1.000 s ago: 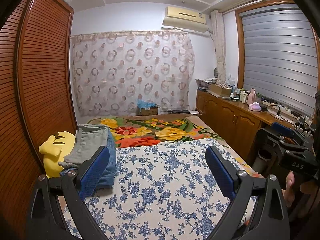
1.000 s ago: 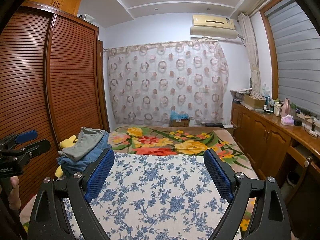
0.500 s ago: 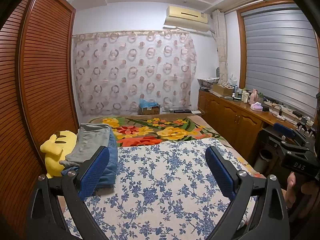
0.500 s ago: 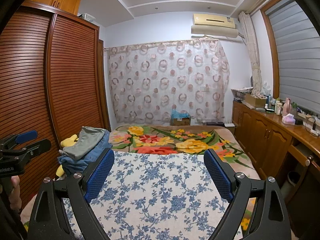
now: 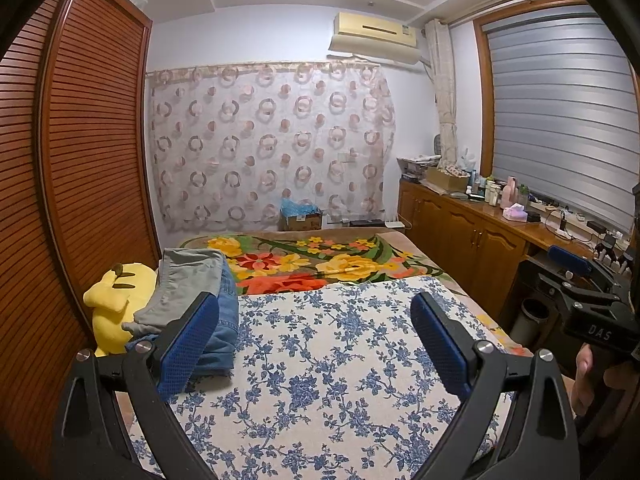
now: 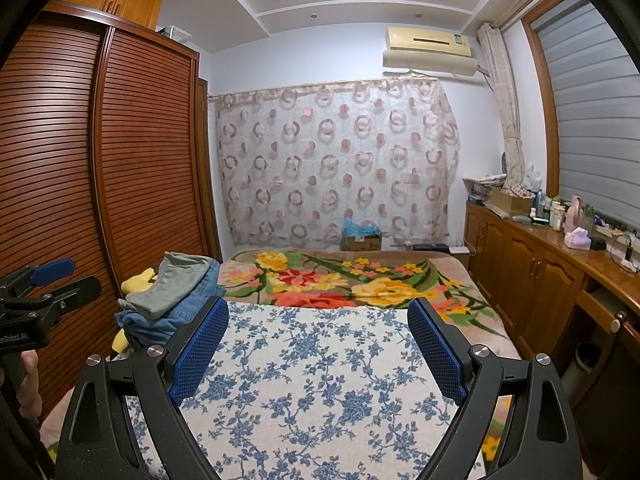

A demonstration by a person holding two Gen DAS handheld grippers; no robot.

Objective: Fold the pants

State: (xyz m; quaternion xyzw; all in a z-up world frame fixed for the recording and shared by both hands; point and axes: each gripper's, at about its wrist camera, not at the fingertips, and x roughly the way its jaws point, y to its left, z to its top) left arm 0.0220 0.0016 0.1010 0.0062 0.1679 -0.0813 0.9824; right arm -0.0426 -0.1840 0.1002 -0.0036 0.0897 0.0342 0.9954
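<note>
A stack of pants lies at the bed's left edge: a grey pair point(image 5: 188, 280) point(image 6: 176, 282) on top of blue jeans point(image 5: 222, 330) point(image 6: 168, 320). My left gripper point(image 5: 316, 328) hovers open above the blue-flowered sheet point(image 5: 320, 360), its left pad in front of the jeans and nothing between its fingers. My right gripper point(image 6: 318, 330) also stands open over the sheet point(image 6: 316, 380), empty, to the right of the stack. Each gripper shows at the edge of the other's view, held by a hand.
A yellow plush toy point(image 5: 118, 300) lies behind the stack against the slatted wardrobe point(image 5: 80, 184). A bright floral blanket point(image 6: 344, 280) covers the far half of the bed. Wooden cabinets point(image 6: 540, 280) with clutter run along the right wall. A bin point(image 5: 532, 314) stands by the bed.
</note>
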